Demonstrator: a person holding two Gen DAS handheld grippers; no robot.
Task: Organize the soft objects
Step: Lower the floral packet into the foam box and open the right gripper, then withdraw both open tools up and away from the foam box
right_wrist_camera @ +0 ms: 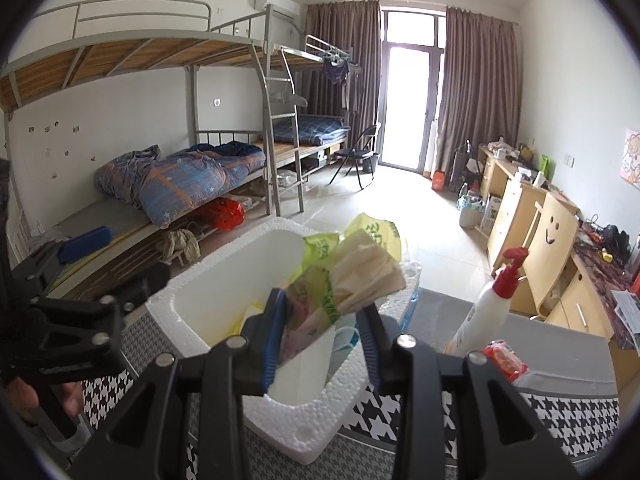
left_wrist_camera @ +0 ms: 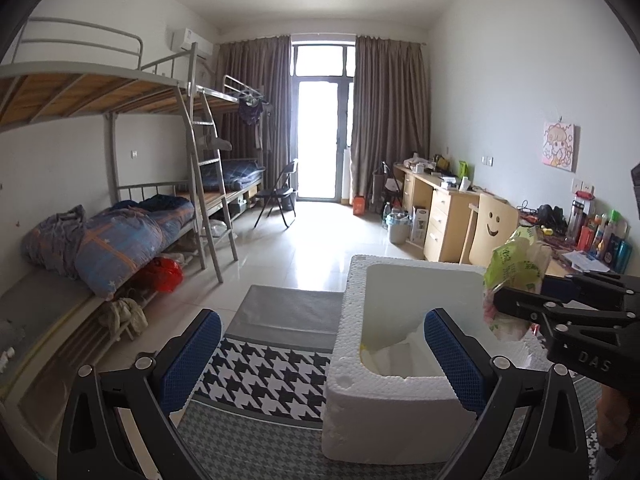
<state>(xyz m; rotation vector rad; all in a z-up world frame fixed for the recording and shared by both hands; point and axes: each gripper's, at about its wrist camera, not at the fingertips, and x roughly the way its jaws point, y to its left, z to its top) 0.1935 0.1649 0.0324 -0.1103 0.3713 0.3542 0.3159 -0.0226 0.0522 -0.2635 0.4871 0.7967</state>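
My right gripper (right_wrist_camera: 320,308) is shut on a green tissue pack (right_wrist_camera: 320,296) with cream tissues sticking out of its top. It holds the pack over the open white foam box (right_wrist_camera: 188,320) on the houndstooth-covered table (right_wrist_camera: 560,416). In the left wrist view the same pack (left_wrist_camera: 516,268) hangs at the box's (left_wrist_camera: 384,412) right rim. My left gripper (left_wrist_camera: 322,360) is open wide with nothing gripped, and the box's near left wall stands between its blue pads (left_wrist_camera: 192,356). Pale packets lie in the bottom of the box.
A white pump bottle with a red top (right_wrist_camera: 488,304) and a red packet (right_wrist_camera: 506,360) stand right of the box. A grey mat (left_wrist_camera: 288,312) lies beyond the cloth. Bunk beds (left_wrist_camera: 120,232) line the left wall, desks and a smiley chair (left_wrist_camera: 494,228) the right.
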